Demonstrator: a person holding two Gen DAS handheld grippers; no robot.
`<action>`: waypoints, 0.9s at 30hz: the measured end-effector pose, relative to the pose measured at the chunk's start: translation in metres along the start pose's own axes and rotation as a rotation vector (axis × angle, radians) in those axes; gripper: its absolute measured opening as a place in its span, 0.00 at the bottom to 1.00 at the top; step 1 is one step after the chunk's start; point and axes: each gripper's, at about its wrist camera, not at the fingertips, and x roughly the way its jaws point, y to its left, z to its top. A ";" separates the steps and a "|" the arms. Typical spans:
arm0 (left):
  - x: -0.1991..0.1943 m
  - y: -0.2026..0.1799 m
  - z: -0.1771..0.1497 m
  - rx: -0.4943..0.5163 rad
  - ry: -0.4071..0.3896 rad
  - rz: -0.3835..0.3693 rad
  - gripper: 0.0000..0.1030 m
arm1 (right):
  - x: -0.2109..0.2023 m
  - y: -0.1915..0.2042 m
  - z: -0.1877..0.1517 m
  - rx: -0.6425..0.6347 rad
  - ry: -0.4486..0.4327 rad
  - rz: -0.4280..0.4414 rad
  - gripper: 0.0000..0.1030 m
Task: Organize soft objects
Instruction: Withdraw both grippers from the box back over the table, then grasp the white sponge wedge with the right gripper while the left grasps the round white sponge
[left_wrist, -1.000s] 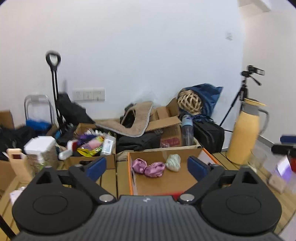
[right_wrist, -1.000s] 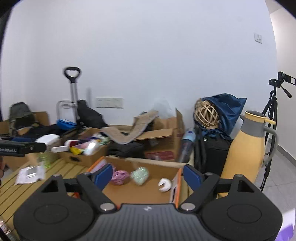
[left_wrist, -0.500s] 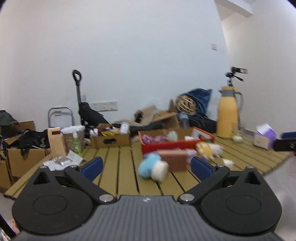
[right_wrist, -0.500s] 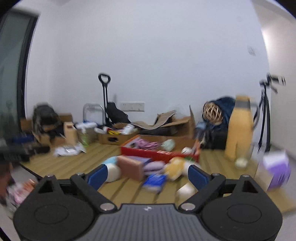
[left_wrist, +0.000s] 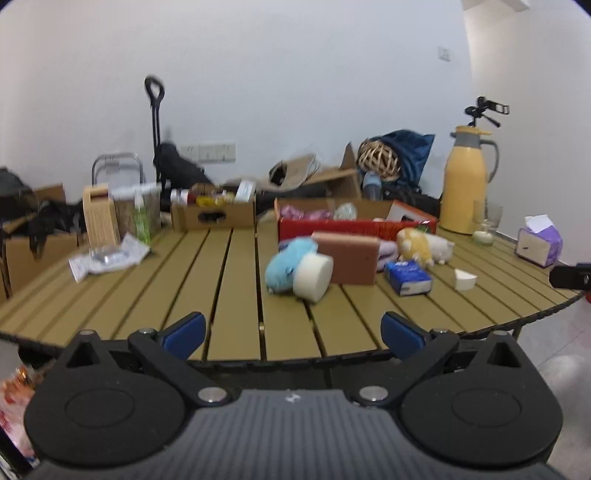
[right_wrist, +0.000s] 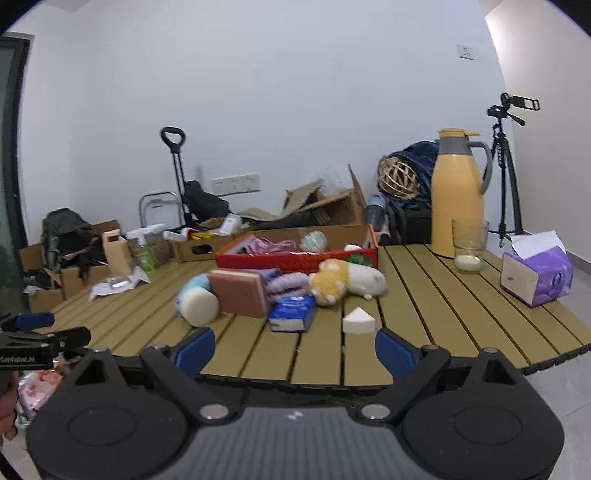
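Note:
A heap of soft things lies mid-table in front of a red box (right_wrist: 295, 255): a blue plush (left_wrist: 282, 267), a round white sponge (left_wrist: 314, 277), a brown sponge block (right_wrist: 238, 291), a folded lilac cloth (right_wrist: 288, 283), a yellow-and-white plush (right_wrist: 345, 278), a blue tissue pack (right_wrist: 293, 313) and a white wedge sponge (right_wrist: 358, 321). The box holds pink cloth pieces (right_wrist: 269, 244) and a pale green ball (right_wrist: 313, 240). My left gripper (left_wrist: 293, 332) hangs open over the table's near edge, with nothing between its fingers. My right gripper (right_wrist: 295, 350) is open and empty too, just short of the wedge.
A yellow jug (right_wrist: 456, 195), a glass (right_wrist: 469, 245) and a purple tissue box (right_wrist: 535, 275) stand at the right of the slatted table (right_wrist: 424, 314). Cardboard boxes (left_wrist: 214, 216) and paper packets (left_wrist: 107, 256) crowd the far left. A tripod (right_wrist: 508, 166) stands behind.
Both grippers have drawn back and sunk from close over the red box to the table's near edge. The heap of soft things has come into view.

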 end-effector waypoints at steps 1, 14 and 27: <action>0.009 0.002 -0.001 -0.011 0.016 0.007 1.00 | 0.006 0.000 -0.003 0.004 0.002 -0.003 0.91; 0.133 0.013 0.043 -0.228 0.063 -0.039 0.86 | 0.135 -0.028 0.000 0.085 0.136 -0.022 0.68; 0.177 -0.019 0.034 -0.166 0.144 -0.012 0.88 | 0.217 -0.068 0.011 0.100 0.159 -0.094 0.68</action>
